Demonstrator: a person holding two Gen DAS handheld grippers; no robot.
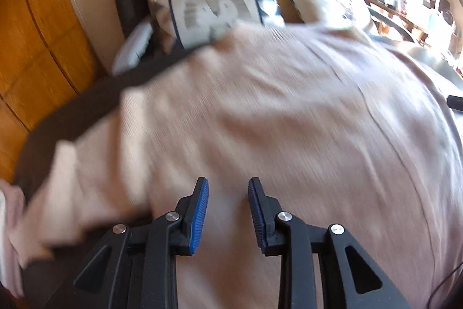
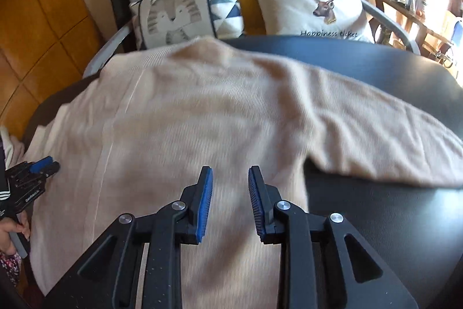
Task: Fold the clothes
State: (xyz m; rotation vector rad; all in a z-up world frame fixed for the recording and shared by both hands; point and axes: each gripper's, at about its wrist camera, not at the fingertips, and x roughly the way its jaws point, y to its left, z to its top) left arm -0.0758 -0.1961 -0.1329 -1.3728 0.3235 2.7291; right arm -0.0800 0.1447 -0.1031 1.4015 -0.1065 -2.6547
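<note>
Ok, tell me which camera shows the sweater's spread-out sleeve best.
The right wrist view: the beige sweater's sleeve stretches sharply across the dark table there. The left wrist view is motion-blurred; it shows the sweater's body and only the opposite sleeve.

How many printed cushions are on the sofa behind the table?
2. The tiger cushion leans against the grey and yellow backrest on the left; the deer cushion leans against the blue section on the right. The beige sweater may hide others.
</note>
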